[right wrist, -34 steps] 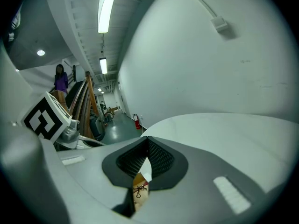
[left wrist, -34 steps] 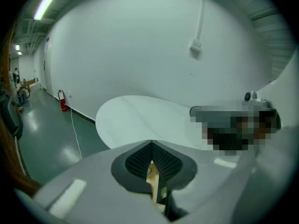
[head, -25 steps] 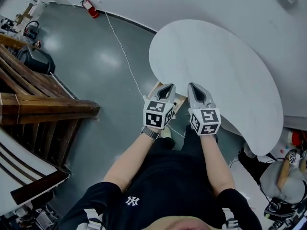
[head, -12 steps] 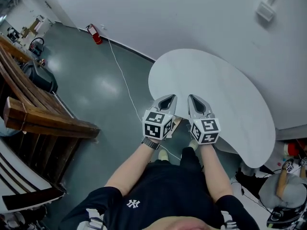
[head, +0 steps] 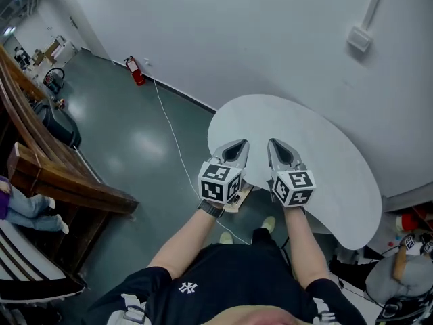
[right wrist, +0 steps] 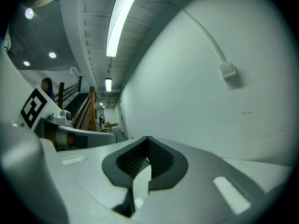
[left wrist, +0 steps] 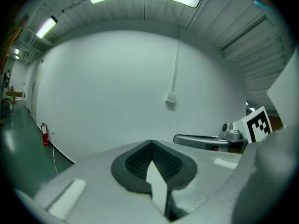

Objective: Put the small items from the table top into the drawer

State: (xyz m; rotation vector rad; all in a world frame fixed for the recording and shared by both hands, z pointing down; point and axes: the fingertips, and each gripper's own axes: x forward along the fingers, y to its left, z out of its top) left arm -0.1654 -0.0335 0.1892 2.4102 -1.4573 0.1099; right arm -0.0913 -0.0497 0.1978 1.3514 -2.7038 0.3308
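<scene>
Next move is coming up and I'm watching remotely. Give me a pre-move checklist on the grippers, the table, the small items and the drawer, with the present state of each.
1. Left gripper free of load: ok. Its jaws are together with nothing between them.
2. Right gripper free of load: ok. Its jaws are together with nothing held.
3. Grippers at the table: ok. Both tips are over its near edge.
4. Small items located: not ok. None shows on the table top.
5. Drawer located: cannot tell. Only a wooden part shows below the table edge.
6. Jaws ready to grasp: not ok. Both must open first.
</scene>
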